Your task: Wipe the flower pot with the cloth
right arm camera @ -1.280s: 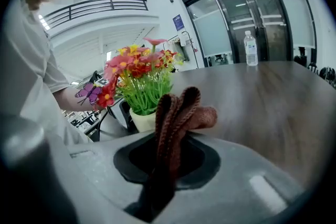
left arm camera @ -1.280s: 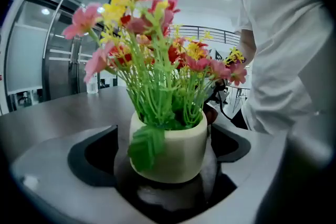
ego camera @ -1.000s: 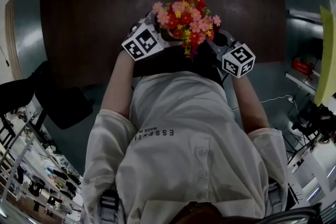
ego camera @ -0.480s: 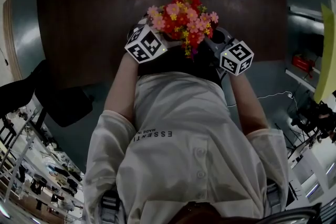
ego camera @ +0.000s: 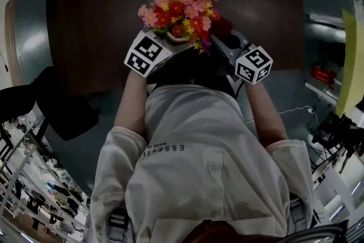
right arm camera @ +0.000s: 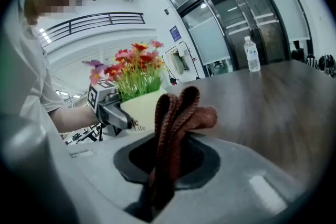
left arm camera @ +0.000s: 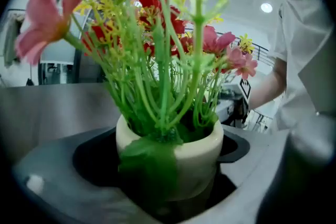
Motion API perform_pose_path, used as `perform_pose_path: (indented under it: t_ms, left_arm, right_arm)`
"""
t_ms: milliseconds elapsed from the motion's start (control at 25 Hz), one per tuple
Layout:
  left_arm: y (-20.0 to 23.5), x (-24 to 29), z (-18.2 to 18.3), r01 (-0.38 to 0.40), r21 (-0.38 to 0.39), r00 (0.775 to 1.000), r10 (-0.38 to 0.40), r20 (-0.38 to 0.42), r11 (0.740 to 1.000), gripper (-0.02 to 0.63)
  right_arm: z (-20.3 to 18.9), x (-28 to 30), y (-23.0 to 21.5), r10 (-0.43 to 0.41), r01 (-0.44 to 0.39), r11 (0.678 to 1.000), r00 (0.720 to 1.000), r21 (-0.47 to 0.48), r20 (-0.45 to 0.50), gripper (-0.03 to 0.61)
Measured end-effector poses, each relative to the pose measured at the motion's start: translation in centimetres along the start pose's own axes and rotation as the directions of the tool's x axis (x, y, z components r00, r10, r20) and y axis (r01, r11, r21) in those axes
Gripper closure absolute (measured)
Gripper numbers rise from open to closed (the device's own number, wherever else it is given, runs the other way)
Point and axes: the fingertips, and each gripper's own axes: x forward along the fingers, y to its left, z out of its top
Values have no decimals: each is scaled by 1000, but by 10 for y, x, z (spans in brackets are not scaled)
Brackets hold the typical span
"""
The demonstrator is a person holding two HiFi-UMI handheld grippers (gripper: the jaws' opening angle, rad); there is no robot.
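Over the near table (ego camera: 85,8) edge: my left claw (left arm camera: 168,181) is clenched round the cream flower pot (left arm camera: 178,147), close before my chest
Right claw (right arm camera: 160,176): clamped on the folded reddish cloth (right arm camera: 181,110), just beside the pot; whether they touch I cannot tell
Risk: I judge a hard push with the cloth could twist the smooth pot out of my grip; its loops may snag the flower stems (left arm camera: 163,76)
Count: one pot, one cloth, two claws, one bottle (right arm camera: 252,55) far off on the table
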Motion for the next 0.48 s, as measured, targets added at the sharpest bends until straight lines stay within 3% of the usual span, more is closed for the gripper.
perform_pose_path:
  t_ms: [80, 160, 480]
  left_arm:
    - [1, -17, 31, -24, -75, 997, 29, 70, 997, 61]
    - [5, -33, 56, -52, -93, 993, 62, 105, 994, 61]
    - [12, -72, 114, -157, -21, 980, 158, 121, 987, 61]
  right_arm:
    - [9, 2, 3, 6, -6, 1000, 1000, 3, -1, 529]
    - [17, 14, 13, 38, -38, 999, 999, -25, -8, 529]
    - [85, 41, 78, 170, -149, 974, 978, -172, 117, 529]
